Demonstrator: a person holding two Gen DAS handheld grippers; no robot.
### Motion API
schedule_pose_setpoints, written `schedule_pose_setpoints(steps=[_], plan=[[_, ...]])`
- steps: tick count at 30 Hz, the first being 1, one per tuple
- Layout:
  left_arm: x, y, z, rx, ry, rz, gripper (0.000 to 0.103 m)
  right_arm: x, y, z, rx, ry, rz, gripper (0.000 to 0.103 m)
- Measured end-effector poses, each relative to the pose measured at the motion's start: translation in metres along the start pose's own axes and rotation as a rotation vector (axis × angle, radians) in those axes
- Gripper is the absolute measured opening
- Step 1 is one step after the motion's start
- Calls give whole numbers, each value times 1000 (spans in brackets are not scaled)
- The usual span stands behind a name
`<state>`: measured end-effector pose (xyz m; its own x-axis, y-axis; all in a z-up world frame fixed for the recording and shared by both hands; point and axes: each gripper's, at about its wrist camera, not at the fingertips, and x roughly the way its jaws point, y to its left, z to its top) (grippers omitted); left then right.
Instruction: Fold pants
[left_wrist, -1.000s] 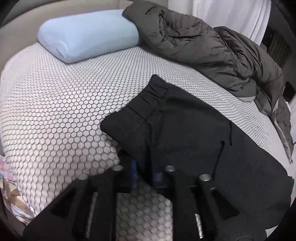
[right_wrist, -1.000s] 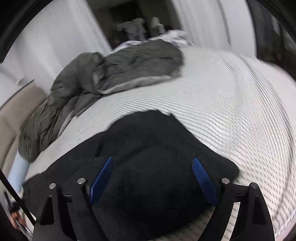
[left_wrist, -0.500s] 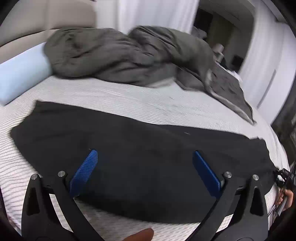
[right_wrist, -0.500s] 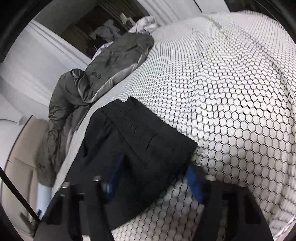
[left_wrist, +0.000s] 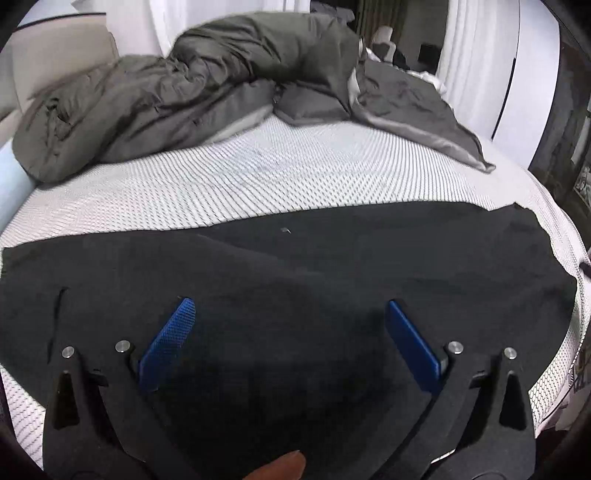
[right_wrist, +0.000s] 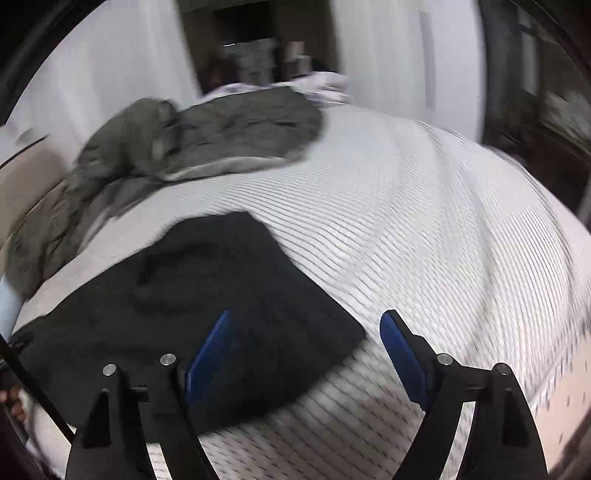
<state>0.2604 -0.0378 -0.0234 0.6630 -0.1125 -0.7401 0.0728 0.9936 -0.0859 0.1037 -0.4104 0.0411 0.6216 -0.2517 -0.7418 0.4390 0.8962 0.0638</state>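
Black pants (left_wrist: 295, 273) lie flat across the white honeycomb mattress (left_wrist: 280, 177), stretched from left to right in the left wrist view. My left gripper (left_wrist: 290, 310) hovers over their middle, wide open, with nothing between its blue pads (left_wrist: 168, 343). In the blurred right wrist view one end of the pants (right_wrist: 207, 295) lies at lower left. My right gripper (right_wrist: 306, 328) is over that end's corner, its jaws opening. Its left pad (right_wrist: 210, 350) stands above the cloth and its right pad above bare mattress (right_wrist: 424, 221); no cloth is pinched.
A crumpled grey duvet (left_wrist: 207, 96) is piled along the far side of the bed, seen also as the duvet (right_wrist: 192, 144) at upper left. A pale blue pillow (left_wrist: 9, 184) peeks out at far left. White curtains (left_wrist: 476, 51) hang behind. A fingertip (left_wrist: 284, 467) shows at the bottom edge.
My left gripper let go of the waistband end, opened wide and swept right along the pants to their middle. My right gripper closed on the pants' corner, then opened again and lifted slightly.
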Motion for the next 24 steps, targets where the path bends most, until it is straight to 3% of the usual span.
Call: schedule_pose_setpoints(steps=[2, 6, 8, 10, 11, 12, 13, 14, 15, 17, 19, 22, 24], plan=[[18, -1, -3, 37, 58, 24, 102, 10, 25, 24, -72, 15, 46, 84], [50, 6, -15, 70, 175, 74, 102, 51, 90, 54, -127, 118, 293, 84], [53, 12, -17, 55, 170, 63, 102, 86, 125, 55, -171, 198, 320, 83], [52, 14, -15, 53, 157, 58, 102, 118, 141, 56, -112, 272, 360, 79], [51, 17, -14, 51, 148, 58, 102, 137, 145, 57, -51, 310, 380, 73], [50, 19, -14, 48, 142, 54, 102, 149, 149, 56, -16, 320, 377, 68], [49, 20, -15, 48, 151, 49, 102, 162, 149, 57, 23, 329, 362, 51], [48, 22, -14, 46, 151, 40, 102, 174, 148, 57, 46, 346, 335, 18], [45, 25, -13, 43, 143, 35, 102, 183, 148, 61, 63, 355, 319, 4], [37, 35, -7, 17, 108, 14, 102, 186, 147, 71, 89, 309, 360, 1], [25, 47, -1, -27, 56, 8, 102, 169, 144, 84, 94, 186, 374, 1], [22, 68, 7, -97, 42, 20, 102, 158, 133, 103, 131, 81, 247, 1], [24, 78, 7, -118, 53, 30, 102, 167, 126, 100, 127, 119, 190, 9]])
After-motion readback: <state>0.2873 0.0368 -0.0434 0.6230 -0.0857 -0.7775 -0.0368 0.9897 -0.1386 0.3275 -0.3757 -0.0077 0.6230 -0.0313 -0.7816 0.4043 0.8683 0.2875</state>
